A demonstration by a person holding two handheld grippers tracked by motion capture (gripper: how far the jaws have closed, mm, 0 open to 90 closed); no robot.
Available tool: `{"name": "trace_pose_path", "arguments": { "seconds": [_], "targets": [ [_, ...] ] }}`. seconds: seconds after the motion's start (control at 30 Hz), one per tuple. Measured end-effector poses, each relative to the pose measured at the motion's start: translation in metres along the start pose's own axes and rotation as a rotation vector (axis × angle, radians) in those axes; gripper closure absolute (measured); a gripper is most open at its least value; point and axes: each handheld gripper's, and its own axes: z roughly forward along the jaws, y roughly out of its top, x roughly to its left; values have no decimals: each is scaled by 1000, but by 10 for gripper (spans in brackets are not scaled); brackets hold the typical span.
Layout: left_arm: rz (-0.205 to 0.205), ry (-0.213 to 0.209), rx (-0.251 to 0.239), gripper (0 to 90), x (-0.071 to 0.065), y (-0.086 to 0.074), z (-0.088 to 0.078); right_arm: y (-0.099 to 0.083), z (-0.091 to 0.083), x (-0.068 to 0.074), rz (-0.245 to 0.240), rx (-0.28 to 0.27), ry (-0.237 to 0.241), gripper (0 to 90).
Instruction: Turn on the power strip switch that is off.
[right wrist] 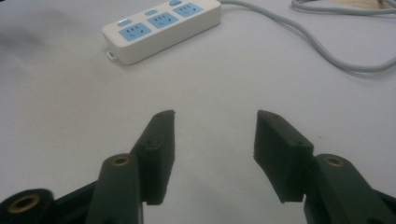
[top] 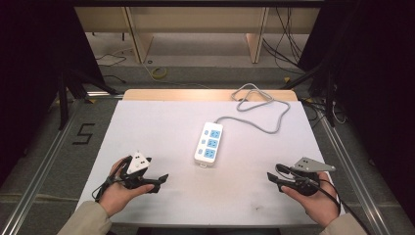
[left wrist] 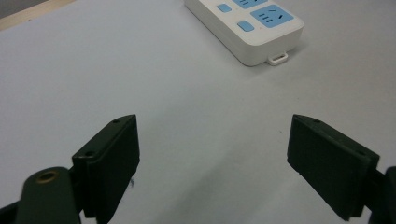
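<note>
From the high view we look forward and down over the whole desk (top: 147, 127). Each gripper view sits low and close, facing inward across the desktop. All three share the power strip (top: 209, 142), apparently near the desk's middle.

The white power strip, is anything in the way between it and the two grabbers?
No. Bare white table lies between the power strip and both the left gripper and right gripper, whose jaws are open and empty.
</note>
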Motion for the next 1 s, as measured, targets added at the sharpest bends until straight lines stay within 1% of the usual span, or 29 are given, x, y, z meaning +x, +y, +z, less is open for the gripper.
{"name": "trace_pose_path", "arguments": {
  "seconds": [0.1,0.2,0.23,0.27,0.3,0.33,0.37,0.53,0.67,1.0],
  "targets": [
    [9,3,1,171,-1,0,0,1,-2,1,-23,13,-17,651],
    [12,3,6,173,0,0,0,4,-3,3,-32,22,-40,772],
    [12,3,6,174,0,0,0,4,-3,3,-32,22,-40,772],
    [11,6,5,176,0,0,0,5,-3,4,-42,35,-52,850],
    [10,5,5,178,0,0,0,6,-2,5,-53,41,-58,885],
    [10,5,5,178,0,0,0,7,-2,5,-59,47,-63,900],
    [8,5,8,179,0,0,0,9,-2,5,-64,51,-64,900],
    [9,6,8,184,0,0,1,13,2,4,-57,56,-65,900],
    [11,11,11,188,0,0,1,19,9,5,-61,63,-54,900],
    [19,12,19,191,-1,0,2,27,16,5,-63,68,-40,900]
  ]
}}
